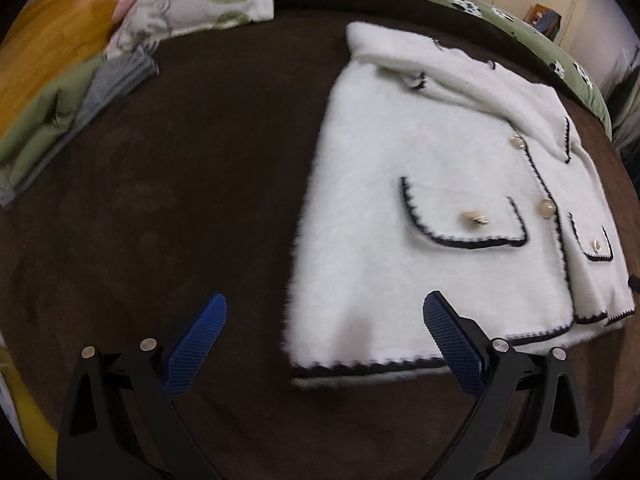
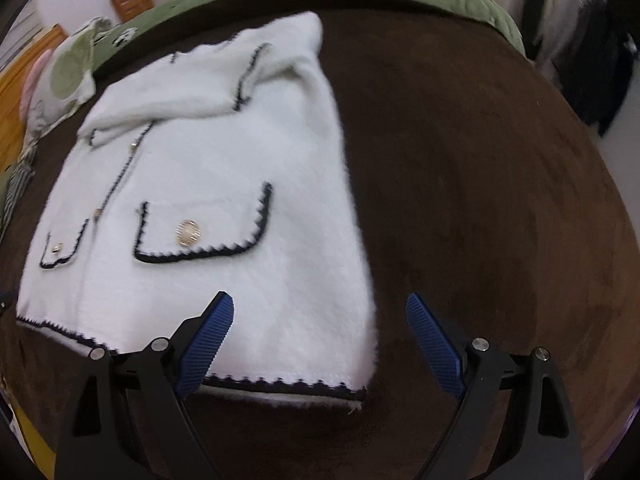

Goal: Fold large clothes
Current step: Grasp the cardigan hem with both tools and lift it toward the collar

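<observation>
Jacket (image 1: 420, 184), white and fuzzy with dark trim, lies flat on a brown blanket (image 1: 180, 200). Left gripper (image 1: 324, 320) hangs above its lower left hem corner, jaws apart and empty. Right gripper (image 2: 320, 320) hangs above the lower right corner, likewise spread and empty.

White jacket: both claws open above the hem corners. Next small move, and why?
Probably lower each claw onto its hem corner and close. The left claw and right claw are open and empty, each framing a bottom corner of the white jacket, which lies flat on the brown blanket with sleeves already folded in.
</observation>
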Available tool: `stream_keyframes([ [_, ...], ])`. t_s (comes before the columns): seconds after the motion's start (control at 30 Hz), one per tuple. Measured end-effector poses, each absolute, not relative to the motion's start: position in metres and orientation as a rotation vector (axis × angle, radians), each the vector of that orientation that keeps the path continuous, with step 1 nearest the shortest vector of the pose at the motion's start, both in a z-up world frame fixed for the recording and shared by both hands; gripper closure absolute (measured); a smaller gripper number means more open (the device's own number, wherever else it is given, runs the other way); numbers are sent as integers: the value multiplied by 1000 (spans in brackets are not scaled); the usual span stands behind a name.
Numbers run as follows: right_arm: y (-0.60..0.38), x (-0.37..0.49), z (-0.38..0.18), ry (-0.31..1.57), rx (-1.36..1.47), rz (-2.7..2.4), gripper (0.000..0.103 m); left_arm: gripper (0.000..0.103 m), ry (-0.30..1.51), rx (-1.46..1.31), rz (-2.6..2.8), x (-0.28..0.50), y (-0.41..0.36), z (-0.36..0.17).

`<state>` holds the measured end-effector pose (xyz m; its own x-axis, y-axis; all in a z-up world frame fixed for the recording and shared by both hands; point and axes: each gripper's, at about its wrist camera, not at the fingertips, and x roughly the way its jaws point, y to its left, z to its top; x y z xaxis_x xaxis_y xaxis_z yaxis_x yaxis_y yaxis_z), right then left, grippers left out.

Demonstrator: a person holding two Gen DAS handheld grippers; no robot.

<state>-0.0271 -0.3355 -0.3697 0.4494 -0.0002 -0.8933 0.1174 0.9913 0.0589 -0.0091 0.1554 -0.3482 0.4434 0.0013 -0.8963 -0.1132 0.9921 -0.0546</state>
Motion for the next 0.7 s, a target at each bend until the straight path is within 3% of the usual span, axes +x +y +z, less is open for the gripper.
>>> stream_keyframes([
  [0.23, -329, -28, -398, 1111, 91, -72, 15, 7, 1149, -152, -24, -1, 167, -386],
  [0.37, -335, -24, -407, 1109, 102, -66, 8, 7, 1129, -205, -47, -1, 170, -388],
  [0.7, -341, -19, -408, 1118, 146, -28, 6, 7, 1161, -213, -121, -2, 155, -387],
])
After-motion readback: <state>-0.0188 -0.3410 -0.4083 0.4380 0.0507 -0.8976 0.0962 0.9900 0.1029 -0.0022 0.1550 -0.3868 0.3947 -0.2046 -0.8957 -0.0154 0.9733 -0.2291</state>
